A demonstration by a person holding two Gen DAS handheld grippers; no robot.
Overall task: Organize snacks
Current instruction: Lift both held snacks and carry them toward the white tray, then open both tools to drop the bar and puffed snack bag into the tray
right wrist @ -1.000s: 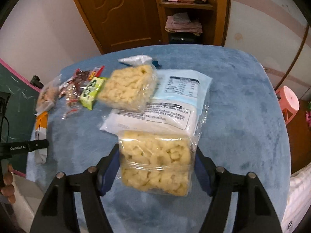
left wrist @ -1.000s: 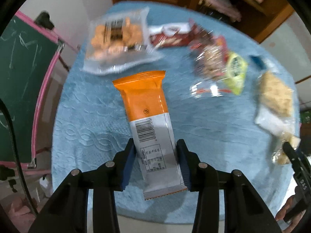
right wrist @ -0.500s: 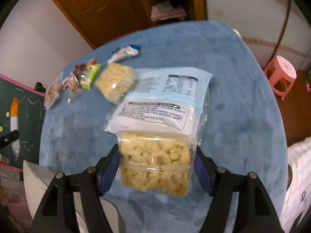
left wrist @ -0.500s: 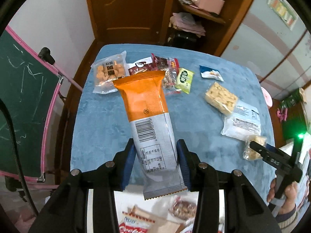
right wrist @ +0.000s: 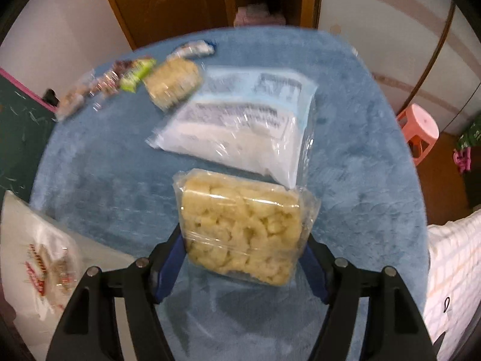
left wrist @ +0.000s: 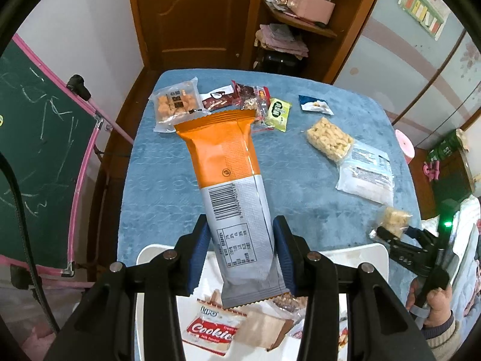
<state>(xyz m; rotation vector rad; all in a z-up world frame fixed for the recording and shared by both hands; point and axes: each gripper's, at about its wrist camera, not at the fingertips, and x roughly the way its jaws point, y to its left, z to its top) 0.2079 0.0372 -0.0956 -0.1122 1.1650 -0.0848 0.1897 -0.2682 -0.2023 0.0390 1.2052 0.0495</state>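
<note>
My left gripper (left wrist: 242, 254) is shut on a long orange and grey snack bar (left wrist: 231, 186), held in the air above a white tray (left wrist: 144, 251) at the near table edge. The tray holds a Cookies packet (left wrist: 210, 332) and other snacks. My right gripper (right wrist: 243, 257) is shut on a clear pack of yellow puffed snack (right wrist: 243, 228), lifted above the blue table; it also shows in the left wrist view (left wrist: 393, 219). The white tray (right wrist: 18, 225) shows at the left of the right wrist view.
On the blue tablecloth (left wrist: 168, 174) lie a biscuit bag (left wrist: 176, 105), a brown packet (left wrist: 218, 97), a green packet (left wrist: 279, 112), a puffed snack pack (left wrist: 329, 141) and a white-blue bag (left wrist: 365, 177). A green chalkboard (left wrist: 33, 150) stands left. A pink stool (right wrist: 419, 129) stands right.
Both grippers have lifted their snacks off the table and drawn back toward the near edge. The white tray has come into view under the left gripper and left of the right gripper.
</note>
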